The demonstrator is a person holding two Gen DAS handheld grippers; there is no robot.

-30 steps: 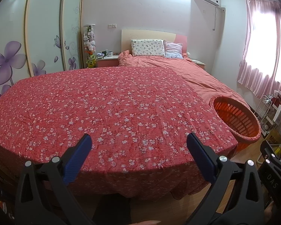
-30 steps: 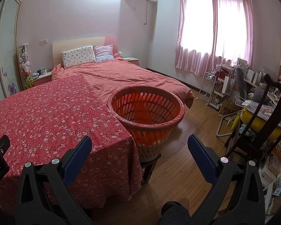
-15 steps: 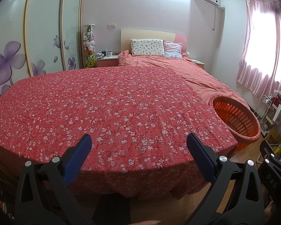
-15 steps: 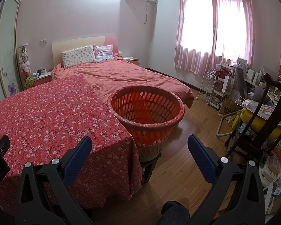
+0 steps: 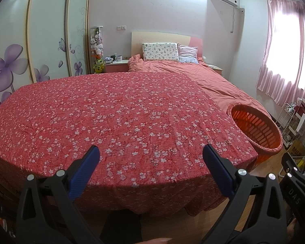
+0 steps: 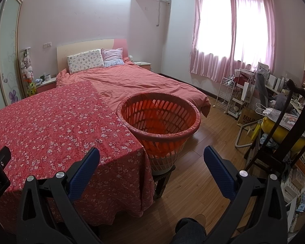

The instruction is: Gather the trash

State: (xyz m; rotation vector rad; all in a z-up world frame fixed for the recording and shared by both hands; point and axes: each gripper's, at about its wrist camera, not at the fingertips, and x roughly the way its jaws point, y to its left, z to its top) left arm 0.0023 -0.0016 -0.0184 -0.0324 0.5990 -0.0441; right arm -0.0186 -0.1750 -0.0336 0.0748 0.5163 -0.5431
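Observation:
An orange slatted plastic basket (image 6: 158, 120) with a pink rim stands on a low stool at the right corner of a table covered with a red flowered cloth (image 5: 116, 118). The basket also shows at the right in the left wrist view (image 5: 256, 130). I see no trash on the cloth. My left gripper (image 5: 150, 156) is open and empty over the cloth's near edge. My right gripper (image 6: 151, 157) is open and empty, held in front of the basket and above the floor.
A bed with a pink cover (image 6: 144, 83) lies behind the table. A dark wooden chair (image 6: 290, 126), a white wire rack (image 6: 227, 93) and a cluttered desk (image 6: 274, 89) stand at the right. Wardrobe doors (image 5: 46, 38) line the left wall. The wooden floor (image 6: 203, 183) lies beyond the basket.
Both views have barely shifted. The grippers stay open and nothing has been picked up or moved.

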